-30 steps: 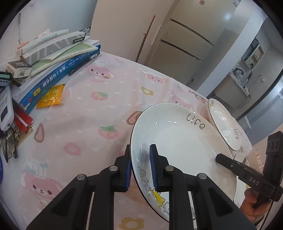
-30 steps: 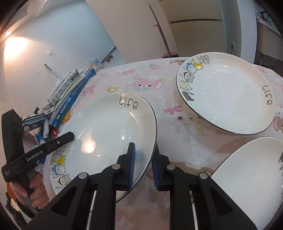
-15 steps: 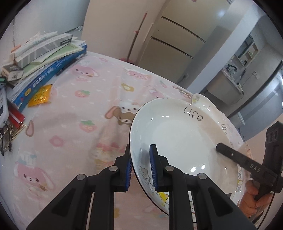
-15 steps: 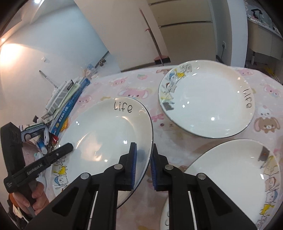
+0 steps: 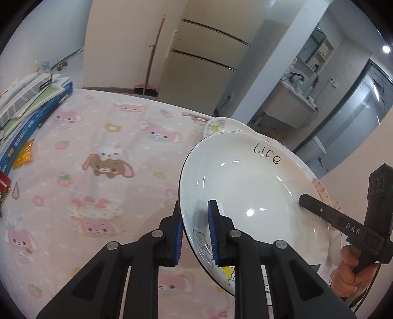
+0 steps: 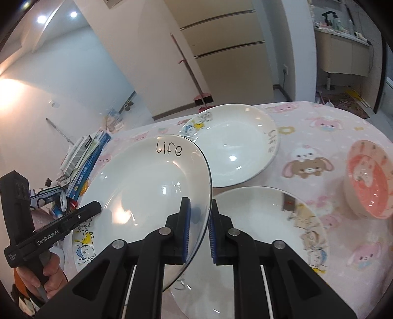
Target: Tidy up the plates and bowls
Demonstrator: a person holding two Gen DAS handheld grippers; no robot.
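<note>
Both claws stay clamped on the "Life" plate (image 6: 147, 186), left gripper (image 5: 195, 233) and right gripper (image 6: 199, 228) on opposite rims. It has risen since before, now overlapping the far plate (image 6: 235, 144) at frame centre; a pink bowl (image 6: 368, 181) has appeared right.

Beyond the table's far edge, a cream fridge (image 5: 196, 61) stands against a pale wall (image 6: 81, 73), a red-handled broom (image 6: 189, 68) leaning beside it. Ceiling spotlights (image 6: 41, 18) glow overhead.
</note>
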